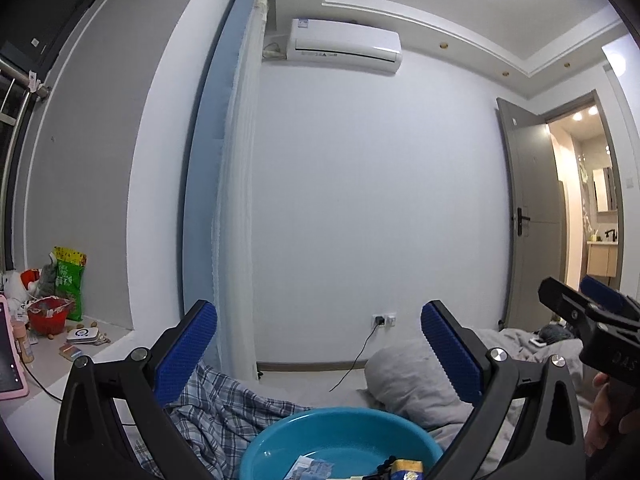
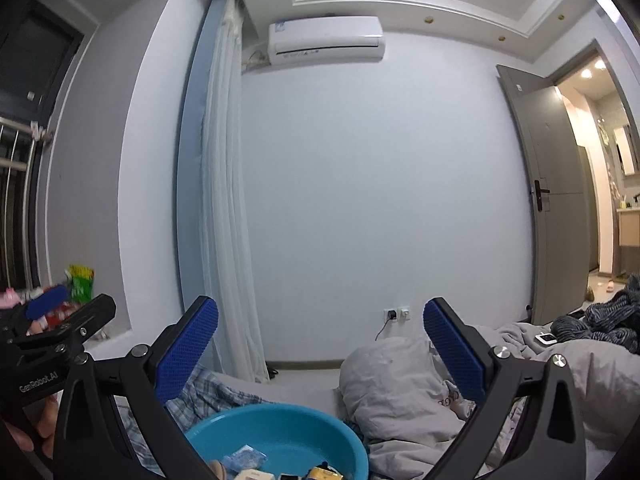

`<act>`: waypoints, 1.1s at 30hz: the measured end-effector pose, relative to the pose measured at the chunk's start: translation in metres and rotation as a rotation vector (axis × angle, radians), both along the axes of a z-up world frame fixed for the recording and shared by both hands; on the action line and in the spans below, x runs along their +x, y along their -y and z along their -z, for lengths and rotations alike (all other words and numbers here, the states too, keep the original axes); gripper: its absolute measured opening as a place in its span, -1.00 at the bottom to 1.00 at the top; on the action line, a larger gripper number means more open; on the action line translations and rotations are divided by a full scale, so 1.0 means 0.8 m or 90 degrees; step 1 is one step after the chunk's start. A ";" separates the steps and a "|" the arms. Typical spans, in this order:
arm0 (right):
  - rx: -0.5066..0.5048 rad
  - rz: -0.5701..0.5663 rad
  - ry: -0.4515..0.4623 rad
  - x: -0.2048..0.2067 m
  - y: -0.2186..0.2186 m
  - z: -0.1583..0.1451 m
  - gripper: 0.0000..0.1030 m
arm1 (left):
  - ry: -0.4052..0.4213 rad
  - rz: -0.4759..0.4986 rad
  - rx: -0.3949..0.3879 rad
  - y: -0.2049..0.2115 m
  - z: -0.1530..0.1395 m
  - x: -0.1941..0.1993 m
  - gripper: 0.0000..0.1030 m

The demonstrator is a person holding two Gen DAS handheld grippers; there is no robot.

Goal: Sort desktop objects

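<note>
A blue plastic basin [image 1: 340, 436] sits low in the left wrist view, on a bed, and holds small packets, a blue-white one [image 1: 312, 469] and a yellow one [image 1: 406, 469]. It also shows in the right wrist view [image 2: 280, 432] with several small items inside. My left gripper [image 1: 320, 344] is open and empty, raised above the basin and pointed at the wall. My right gripper [image 2: 320, 344] is open and empty too, held the same way. Each gripper shows at the edge of the other's view, the right one [image 1: 592, 316] and the left one [image 2: 60, 320].
A plaid cloth [image 1: 224, 408] and a grey pillow [image 1: 416, 384] lie behind the basin. A window ledge at left holds a red bucket [image 1: 48, 314], a green bag [image 1: 70, 280] and a pink tablet [image 1: 10, 360]. A phone [image 2: 546, 337] lies on grey bedding. An open door [image 2: 552, 184] stands right.
</note>
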State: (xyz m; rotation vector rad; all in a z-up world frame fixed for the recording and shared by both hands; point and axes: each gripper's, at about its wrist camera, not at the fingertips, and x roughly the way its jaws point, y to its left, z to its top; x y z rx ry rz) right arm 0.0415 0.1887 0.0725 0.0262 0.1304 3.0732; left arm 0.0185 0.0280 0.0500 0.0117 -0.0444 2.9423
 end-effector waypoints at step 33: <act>0.016 0.031 0.050 -0.014 -0.013 0.012 0.99 | 0.060 -0.021 -0.023 -0.010 0.021 -0.039 1.00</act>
